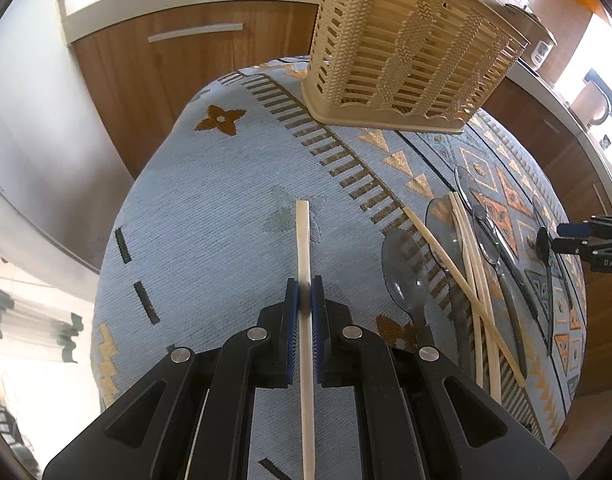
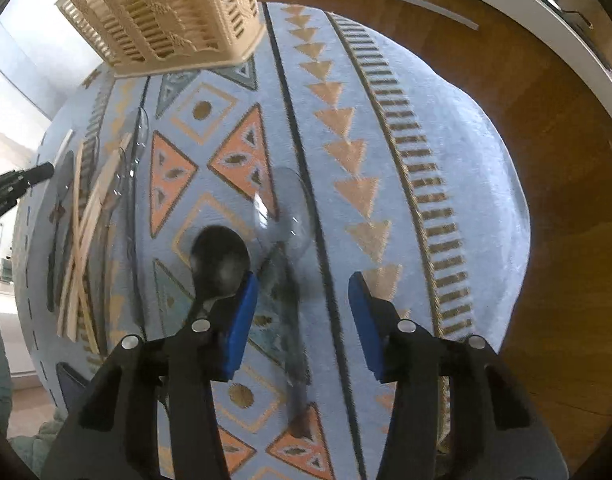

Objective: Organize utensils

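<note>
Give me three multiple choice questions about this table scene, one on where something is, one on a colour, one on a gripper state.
1. Where does the basket stand?
A. far end of the table
B. on the floor
C. on the counter

2. What colour are the gripper pads?
A. red
B. blue
C. green

3. What is the left gripper doing?
A. open, empty
B. shut on a spoon
C. shut on a chopstick

Answers: 1 A, it sits on the patterned cloth beyond the utensils. 2 B, both views show blue. 3 C, the pads clamp a pale stick.
</note>
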`<state>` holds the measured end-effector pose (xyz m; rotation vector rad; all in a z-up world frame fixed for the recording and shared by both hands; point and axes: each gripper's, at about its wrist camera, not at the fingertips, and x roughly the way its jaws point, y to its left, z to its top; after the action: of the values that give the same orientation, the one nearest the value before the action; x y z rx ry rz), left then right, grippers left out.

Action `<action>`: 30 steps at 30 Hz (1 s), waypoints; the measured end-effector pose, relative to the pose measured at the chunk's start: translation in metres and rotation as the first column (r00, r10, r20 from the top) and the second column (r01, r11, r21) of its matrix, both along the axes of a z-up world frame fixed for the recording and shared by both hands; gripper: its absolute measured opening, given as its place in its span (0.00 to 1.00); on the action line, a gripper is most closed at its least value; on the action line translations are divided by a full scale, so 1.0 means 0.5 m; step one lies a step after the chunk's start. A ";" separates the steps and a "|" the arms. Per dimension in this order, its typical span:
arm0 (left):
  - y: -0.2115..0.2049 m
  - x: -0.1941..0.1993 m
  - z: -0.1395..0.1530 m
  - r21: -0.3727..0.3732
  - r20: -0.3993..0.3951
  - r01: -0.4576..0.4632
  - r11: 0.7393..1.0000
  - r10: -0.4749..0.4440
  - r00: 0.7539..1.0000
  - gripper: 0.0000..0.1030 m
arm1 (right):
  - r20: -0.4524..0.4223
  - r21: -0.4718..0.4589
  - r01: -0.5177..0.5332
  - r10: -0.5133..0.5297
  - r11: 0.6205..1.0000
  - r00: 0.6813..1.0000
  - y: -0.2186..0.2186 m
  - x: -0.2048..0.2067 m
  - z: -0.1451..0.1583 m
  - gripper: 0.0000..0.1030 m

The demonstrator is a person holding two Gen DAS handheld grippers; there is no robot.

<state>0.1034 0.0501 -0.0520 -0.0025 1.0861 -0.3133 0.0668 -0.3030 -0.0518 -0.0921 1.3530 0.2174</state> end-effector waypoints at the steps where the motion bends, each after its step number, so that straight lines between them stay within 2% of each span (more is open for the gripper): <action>1: 0.000 0.000 0.000 0.000 0.000 -0.001 1.000 0.001 1.000 0.05 | -0.004 -0.003 -0.003 0.003 1.000 1.000 -0.003 -0.005 -0.001 0.43; 4: -0.004 -0.001 0.000 0.008 0.002 -0.003 1.000 0.003 1.000 0.05 | 0.015 -0.035 -0.021 0.022 0.999 1.000 0.016 0.007 -0.003 0.43; 8: -0.007 -0.001 0.000 0.012 -0.009 0.002 1.000 -0.001 1.000 0.05 | 0.020 -0.026 -0.030 0.031 0.999 0.999 0.043 0.052 0.001 0.43; 12: -0.012 0.012 0.004 0.021 -0.058 0.053 0.998 -0.052 0.997 0.12 | -0.008 -0.023 -0.038 0.037 0.999 0.999 0.047 0.080 0.007 0.43; 13: -0.017 0.019 0.005 0.037 -0.081 0.078 0.996 -0.074 0.994 0.13 | -0.010 -0.031 -0.045 0.044 0.999 0.999 0.048 0.081 0.008 0.42; 16: -0.035 0.038 0.008 0.086 -0.147 0.159 0.983 -0.146 0.978 0.14 | -0.015 -0.032 -0.056 0.056 0.998 0.998 0.050 0.103 0.013 0.30; 19: -0.052 0.049 0.008 0.140 -0.197 0.231 0.963 -0.201 0.960 0.13 | -0.007 -0.041 -0.071 0.071 0.997 0.997 0.050 0.110 0.015 0.29; 21: -0.065 0.052 0.007 0.199 -0.205 0.254 0.947 -0.213 0.955 0.06 | -0.003 -0.049 -0.073 0.073 0.996 0.997 0.054 0.100 0.014 0.29; 22: -0.070 0.052 0.007 0.217 -0.207 0.257 0.942 -0.213 0.955 0.05 | 0.001 -0.051 -0.074 0.074 0.996 0.997 0.058 0.083 0.017 0.29; 25: -0.080 0.040 0.010 0.246 -0.170 0.244 0.938 -0.206 0.964 0.04 | 0.038 -0.047 -0.074 0.076 0.996 0.996 0.058 0.067 0.033 0.29; 27: -0.078 0.020 0.029 0.198 -0.103 0.226 0.954 -0.209 0.972 0.03 | 0.101 -0.011 -0.072 0.073 0.997 0.992 0.056 0.047 0.074 0.29; 30: -0.056 -0.002 0.090 0.067 0.042 0.165 0.984 -0.168 0.985 0.03 | 0.206 0.036 -0.080 0.071 0.996 0.976 0.053 0.022 0.143 0.29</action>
<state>0.1025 0.0221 -0.0068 0.1521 1.0510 -0.4277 0.0779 -0.2764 0.0195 -0.1256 1.1402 0.2939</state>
